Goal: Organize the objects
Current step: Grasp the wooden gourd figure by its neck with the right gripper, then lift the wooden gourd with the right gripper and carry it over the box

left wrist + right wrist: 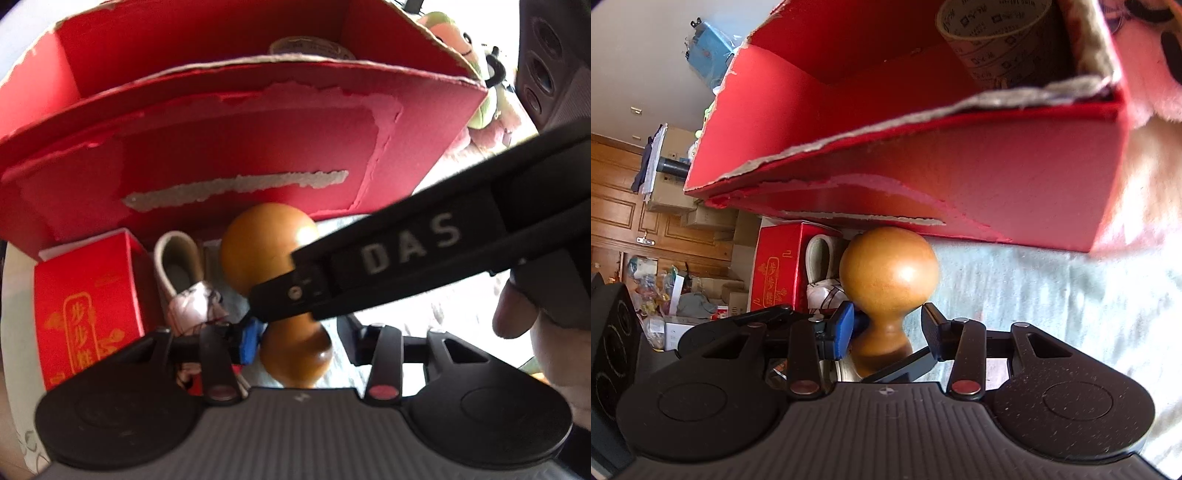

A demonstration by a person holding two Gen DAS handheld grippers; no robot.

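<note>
Gourd-shaped glossy amber wooden piece (888,280) sits straight ahead of both grippers on a pale cloth-covered surface (1052,302). Its large bulb is on the far side and its smaller bulb nearest the cameras. The right gripper (886,332) straddles the narrow waist, probably because that is the easiest part to pinch. The left gripper (301,334) brackets the smaller bulb from the other side, with the right one's black finger crossing above it. For neither gripper can I tell whether the pads are pressing or merely flanking the wood, so a two-handed lift or a handover is only my guess. Directly beyond the gourd stands a big red cardboard box with torn edges (240,147), the likely destination. Its open top shows one printed paper cup (997,40) and otherwise mostly bare red walls. Left of the grippers are a small closed red carton with gold lettering (85,306) and a white looped item (177,266) I cannot identify. A pink-and-green plush toy (476,74) sits outside the box, beyond its right corner.
</note>
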